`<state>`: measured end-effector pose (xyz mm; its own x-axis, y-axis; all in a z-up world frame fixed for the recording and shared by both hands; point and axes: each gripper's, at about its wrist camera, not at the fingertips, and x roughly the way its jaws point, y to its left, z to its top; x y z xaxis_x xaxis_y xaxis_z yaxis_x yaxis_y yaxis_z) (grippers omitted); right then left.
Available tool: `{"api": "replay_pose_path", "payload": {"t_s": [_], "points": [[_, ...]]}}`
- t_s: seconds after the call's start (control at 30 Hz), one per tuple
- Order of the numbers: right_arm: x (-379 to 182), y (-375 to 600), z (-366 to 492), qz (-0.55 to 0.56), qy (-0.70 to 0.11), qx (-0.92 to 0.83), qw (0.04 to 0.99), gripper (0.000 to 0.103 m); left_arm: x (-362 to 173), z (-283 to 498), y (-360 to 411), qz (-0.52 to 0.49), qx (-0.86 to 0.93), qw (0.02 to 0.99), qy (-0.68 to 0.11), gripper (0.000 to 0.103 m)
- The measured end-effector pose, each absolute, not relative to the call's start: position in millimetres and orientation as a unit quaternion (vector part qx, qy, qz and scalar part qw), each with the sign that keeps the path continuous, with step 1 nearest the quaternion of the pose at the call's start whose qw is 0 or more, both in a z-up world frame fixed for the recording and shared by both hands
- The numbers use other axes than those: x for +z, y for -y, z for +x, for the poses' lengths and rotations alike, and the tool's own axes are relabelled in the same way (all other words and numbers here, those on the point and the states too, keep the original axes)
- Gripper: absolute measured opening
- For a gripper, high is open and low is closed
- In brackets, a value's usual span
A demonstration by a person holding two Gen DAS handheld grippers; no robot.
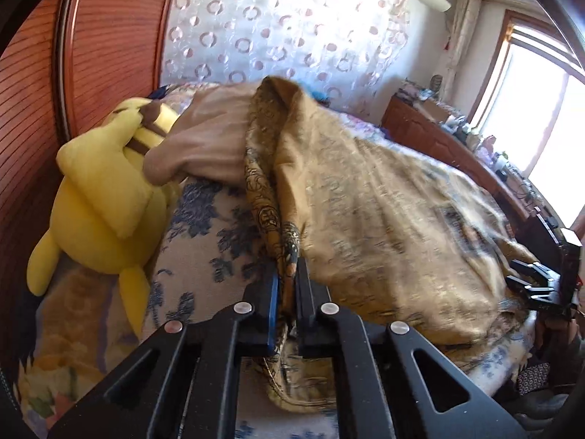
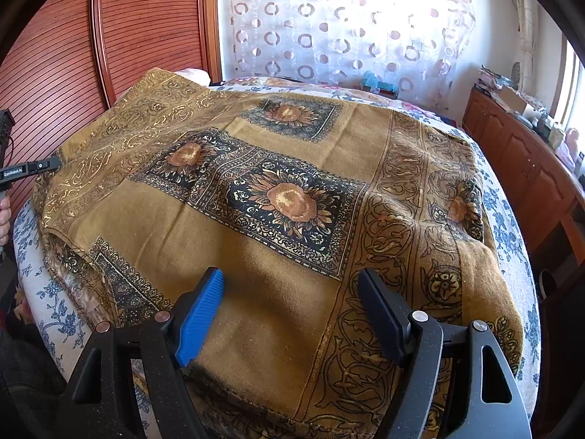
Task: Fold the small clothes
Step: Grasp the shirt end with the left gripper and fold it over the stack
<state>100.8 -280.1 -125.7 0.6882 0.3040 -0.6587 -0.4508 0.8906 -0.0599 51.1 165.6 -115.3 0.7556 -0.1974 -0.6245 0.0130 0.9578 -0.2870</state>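
Cloth: a mustard-brown scarf [image 2: 292,197] with black panels and sunflower prints is lying spread across the bed [image 2: 512,226], covering most of the blue-flowered bedspread.
Left gripper [image 1: 287,274]: its jaws are pinching together on a bunched edge of the scarf — the fabric is running up between the pads and rising in a ridge beyond them.
Right gripper [image 2: 292,292]: its jaws are standing wide apart over the near part of the scarf, one blue pad [image 2: 201,314] and one black, nothing pressed between them.
Soft toy: a yellow plush [image 1: 106,197] is lying at the bed's left side, against the slatted wooden panel [image 1: 109,36].
Bedding: a beige pillow [image 1: 204,135] is resting just beside the plush — partly behind the raised scarf.
Background: a circle-patterned curtain [image 2: 329,25] is hanging behind the bed; a wooden cabinet [image 2: 519,153] is standing along the right.
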Motion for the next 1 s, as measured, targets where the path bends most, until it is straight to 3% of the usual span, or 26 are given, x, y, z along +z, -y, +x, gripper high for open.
{"api": "replay_pose_path", "payload": {"t_s": [0.33,1.0], "points": [[-122,293,96,-0.084,-0.33,0.208,0.917,0.077,-56,63,-107,-0.166,-0.163,0.928,-0.291,0.008],[-103,366,66,-0.031,-0.296,0.167,0.94,0.077,60,135,82,-0.074,-0.353,0.899,-0.249,0.008]]}}
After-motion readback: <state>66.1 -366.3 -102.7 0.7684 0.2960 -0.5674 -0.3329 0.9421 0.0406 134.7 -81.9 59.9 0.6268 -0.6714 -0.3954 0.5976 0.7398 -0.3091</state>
